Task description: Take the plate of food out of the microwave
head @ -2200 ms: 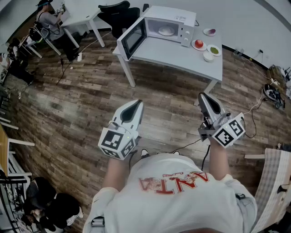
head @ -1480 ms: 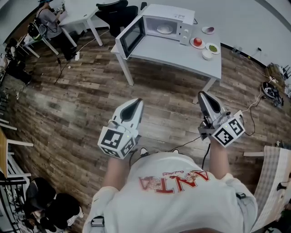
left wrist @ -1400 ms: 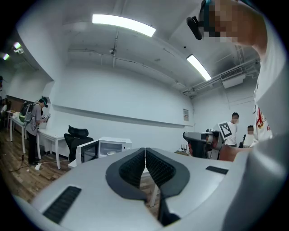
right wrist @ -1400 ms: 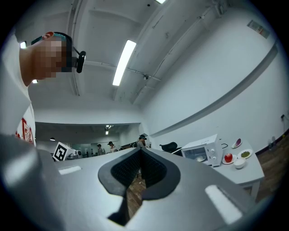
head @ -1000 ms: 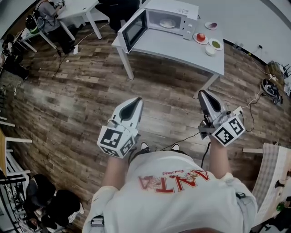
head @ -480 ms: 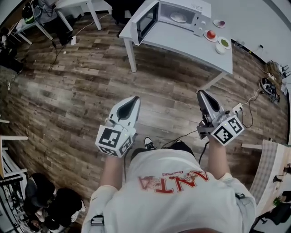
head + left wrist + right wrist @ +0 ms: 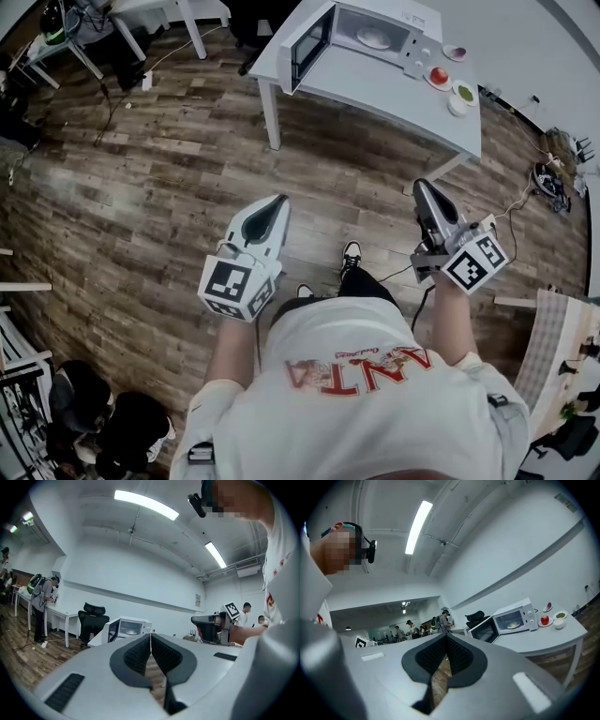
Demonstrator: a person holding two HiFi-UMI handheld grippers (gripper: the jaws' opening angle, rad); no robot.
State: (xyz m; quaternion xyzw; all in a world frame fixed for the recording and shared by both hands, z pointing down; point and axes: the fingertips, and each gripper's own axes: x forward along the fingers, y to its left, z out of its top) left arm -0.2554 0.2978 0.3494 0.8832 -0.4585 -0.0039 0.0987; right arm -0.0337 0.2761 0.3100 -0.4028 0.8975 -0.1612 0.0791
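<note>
Plainly, little of the job is done: the microwave point(image 7: 412, 21) stands on the table point(image 7: 375, 89) across the room, its door point(image 7: 309, 56) already swung open; the plate point(image 7: 373, 37) of food sits inside the cavity, untouched.

The left gripper point(image 7: 278, 201) has its jaws pressed together with nothing between them; the right gripper point(image 7: 422, 185) is the same, pads meeting edge to edge and empty; both are held out level in front of the person, over bare floor point(image 7: 169, 178), well apart from the table and from each other.

What is left, as I judge it, is nearly everything: close the gap to the table; spread one pair of jaws; reach through the open front; pinch the plate's rim; draw it out level and set it down.

Small dishes point(image 7: 437, 75) sit just to the right of the microwave, one with a red fruit; the table's free space is in front of the oven, so the plate would likely land there.
</note>
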